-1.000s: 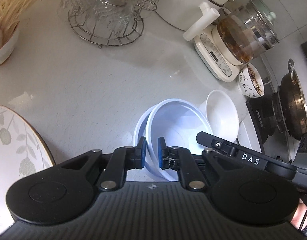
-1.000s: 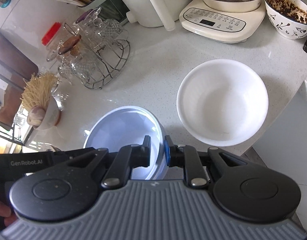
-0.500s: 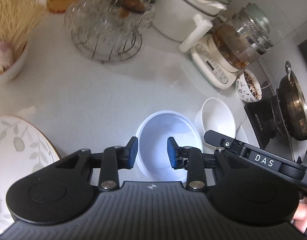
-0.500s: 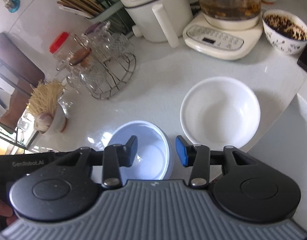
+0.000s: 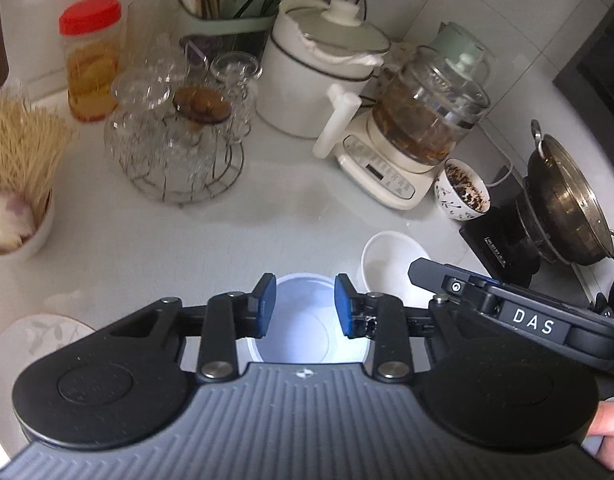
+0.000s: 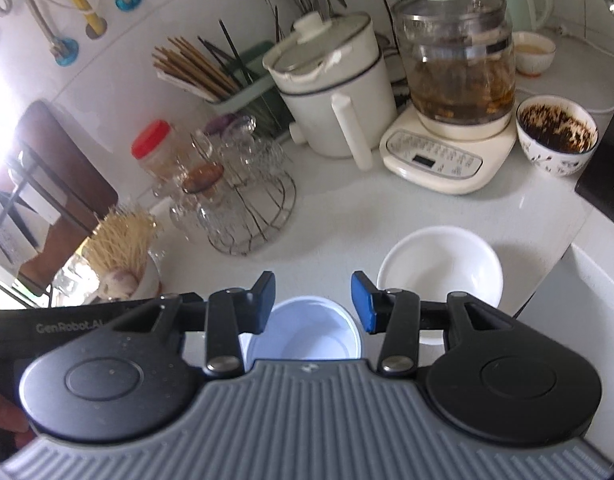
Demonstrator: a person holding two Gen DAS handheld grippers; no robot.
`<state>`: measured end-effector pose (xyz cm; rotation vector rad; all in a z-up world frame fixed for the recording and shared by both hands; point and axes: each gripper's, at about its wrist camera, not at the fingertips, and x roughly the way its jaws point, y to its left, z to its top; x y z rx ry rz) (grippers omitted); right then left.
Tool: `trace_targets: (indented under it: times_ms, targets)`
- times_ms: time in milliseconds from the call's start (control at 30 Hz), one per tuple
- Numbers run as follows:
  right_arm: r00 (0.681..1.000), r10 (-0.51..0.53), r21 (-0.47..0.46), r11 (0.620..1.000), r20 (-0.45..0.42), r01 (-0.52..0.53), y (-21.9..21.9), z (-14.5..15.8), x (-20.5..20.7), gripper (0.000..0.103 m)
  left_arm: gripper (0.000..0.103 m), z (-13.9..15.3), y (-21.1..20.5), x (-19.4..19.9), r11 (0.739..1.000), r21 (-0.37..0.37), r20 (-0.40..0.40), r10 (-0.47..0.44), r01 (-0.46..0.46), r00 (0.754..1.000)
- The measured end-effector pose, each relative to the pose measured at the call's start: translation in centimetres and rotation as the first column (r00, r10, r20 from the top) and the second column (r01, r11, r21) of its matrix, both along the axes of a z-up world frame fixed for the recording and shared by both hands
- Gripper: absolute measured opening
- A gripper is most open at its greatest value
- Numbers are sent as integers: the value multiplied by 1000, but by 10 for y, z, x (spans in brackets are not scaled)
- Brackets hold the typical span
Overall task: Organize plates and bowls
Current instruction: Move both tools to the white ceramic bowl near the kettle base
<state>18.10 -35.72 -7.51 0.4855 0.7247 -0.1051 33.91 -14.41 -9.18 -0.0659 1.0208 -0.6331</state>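
Bowls on the white worktop [image 5: 235, 236], two plain ones side by side.

Pale blue bowl [image 5: 303, 332], round and smooth, low under both tongs; white bowl [image 6: 439, 268] just to its right, shiny inside. One leaf-print plate [image 5: 35, 336] at the left edge. One patterned bowl [image 6: 555, 136] of dark bits further back by the glass kettle [image 6: 455, 64]. Left tongs [image 5: 303, 306] and right tongs [image 6: 313, 302] partly apart, blue pads bare, gripping nothing, above the blue bowl and not touching it.
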Motion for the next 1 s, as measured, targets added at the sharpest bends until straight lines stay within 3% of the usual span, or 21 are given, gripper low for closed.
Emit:
trace_targets:
  times_ms: [400,1000]
  targets:
    - [997,-34,-46,998,71,38,7,20,-15,46,36,28,3,-13,999,-13,83,-29,30,996]
    - [994,-50,-79,995,100,58,-22,23,-20,46,36,25,-33,-14,998,-28,99,-51,54,994]
